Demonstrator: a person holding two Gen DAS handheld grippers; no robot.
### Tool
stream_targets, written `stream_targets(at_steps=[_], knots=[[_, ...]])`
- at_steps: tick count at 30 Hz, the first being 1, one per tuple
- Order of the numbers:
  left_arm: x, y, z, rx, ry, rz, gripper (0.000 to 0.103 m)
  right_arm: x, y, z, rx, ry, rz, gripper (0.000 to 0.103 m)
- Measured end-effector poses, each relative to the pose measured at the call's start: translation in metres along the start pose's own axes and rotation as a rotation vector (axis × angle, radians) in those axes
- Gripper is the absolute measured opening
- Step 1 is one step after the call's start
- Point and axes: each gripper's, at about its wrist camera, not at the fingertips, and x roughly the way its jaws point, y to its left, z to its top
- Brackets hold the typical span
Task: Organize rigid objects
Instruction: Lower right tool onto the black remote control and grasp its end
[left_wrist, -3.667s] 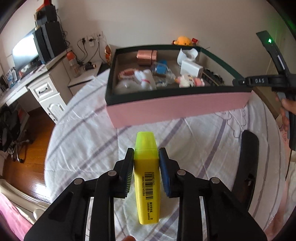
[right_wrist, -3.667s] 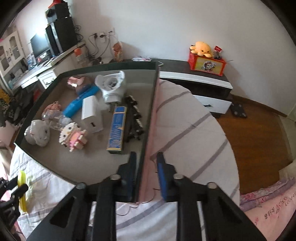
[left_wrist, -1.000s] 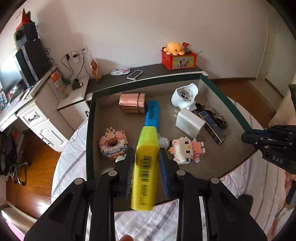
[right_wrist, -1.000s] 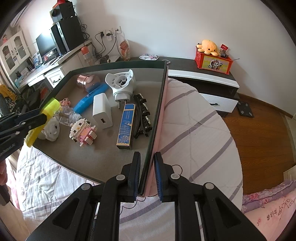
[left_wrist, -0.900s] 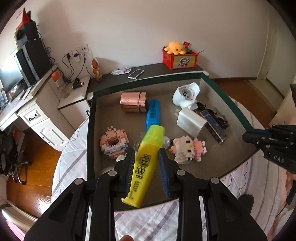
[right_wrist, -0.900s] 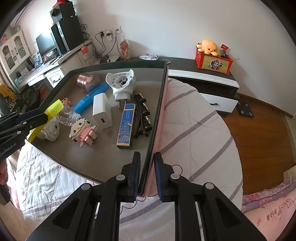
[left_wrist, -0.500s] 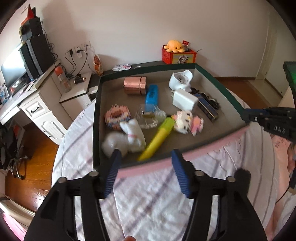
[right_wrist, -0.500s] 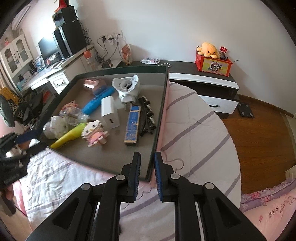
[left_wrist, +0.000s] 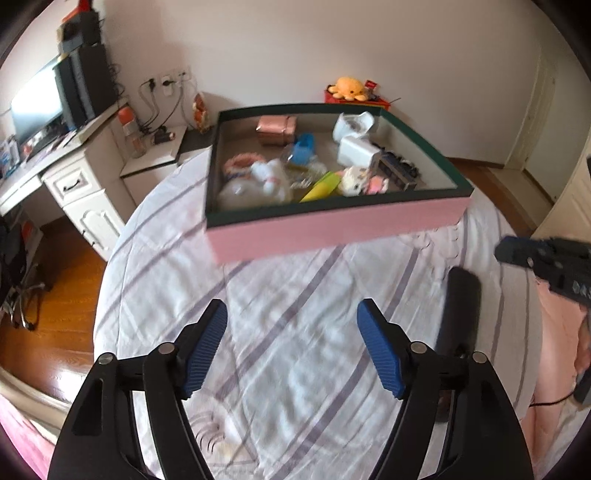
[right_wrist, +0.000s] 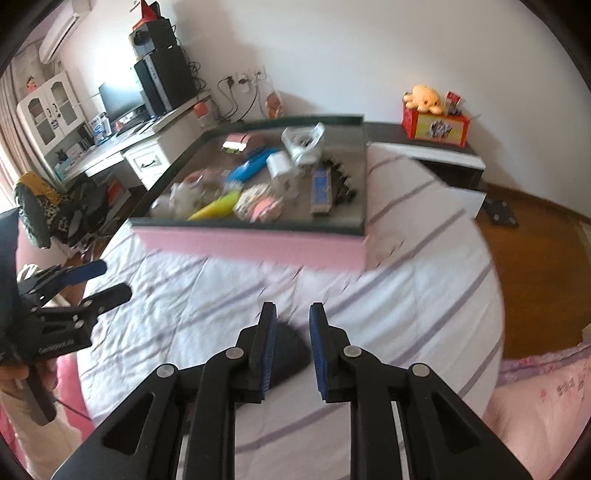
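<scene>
Left wrist view: the left gripper (left_wrist: 291, 349) hangs over the striped bedcover (left_wrist: 295, 295) with its blue pads spread wide and nothing between them; its jaws have just been opening.
Left gripper's state: released, empty.
Yellow highlighter (left_wrist: 320, 186): ahead of the left gripper, lying inside the pink-sided tray (left_wrist: 332, 229), near the tray's front wall, slanted, between the white plush toy (left_wrist: 258, 181) and the pink-and-white block figure (left_wrist: 364, 182).
Tray's other contents: a copper-coloured box (left_wrist: 276, 127) at the back, a blue marker (left_wrist: 303, 147) in front of it, a white plug adapter (left_wrist: 352, 123) and a white charger (left_wrist: 356, 151) toward the right, a dark strip of items along the right wall, too blurred to name.
Black object (left_wrist: 460, 310): on the bedcover to the right of the left gripper, standing tall; I cannot tell what it is.
Right wrist view: the right gripper (right_wrist: 292, 341) points down at the bedcover, in front of the tray's near corner and apart from it; its jaws have just been opening and stand a little apart, with nothing pressed between the pads.
Black object again: it lies just under and behind the right gripper's left finger (right_wrist: 264, 347); whether they touch I cannot tell.
Seen from the right: the left gripper is far off to the left, held by a hand (right_wrist: 14, 373).
</scene>
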Motion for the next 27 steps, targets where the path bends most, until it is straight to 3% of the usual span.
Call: stream_targets(at_steps=[3,7,15,16,18,23,27], knots=[[0.001,0.007,-0.014,-0.016,-0.003,0.035,0.088,0.005,0.009,-0.018,0.036,0.028,0.042,0.047],[0.004,0.019,-0.033,-0.044,0.011,0.052,0.09,0.012,0.02,-0.039,0.111,0.045,0.072,0.057],[0.02,0.028,-0.056,-0.068,0.037,0.079,0.096,0.031,0.042,-0.056,0.192,0.047,-0.045,0.059],[0.022,0.028,-0.059,-0.071,0.029,0.09,0.101,0.033,0.046,-0.056,0.197,0.039,-0.049,0.061],[0.024,0.026,-0.063,-0.06,0.011,0.108,0.103,0.04,0.051,-0.054,0.207,0.035,-0.074,0.073],[0.022,0.028,-0.068,-0.075,-0.022,0.093,0.103,0.055,0.064,-0.049,0.122,0.028,-0.177,0.076],[0.021,0.029,-0.062,-0.039,-0.006,0.069,0.102,0.057,0.064,-0.051,0.02,0.02,-0.17,0.074]])
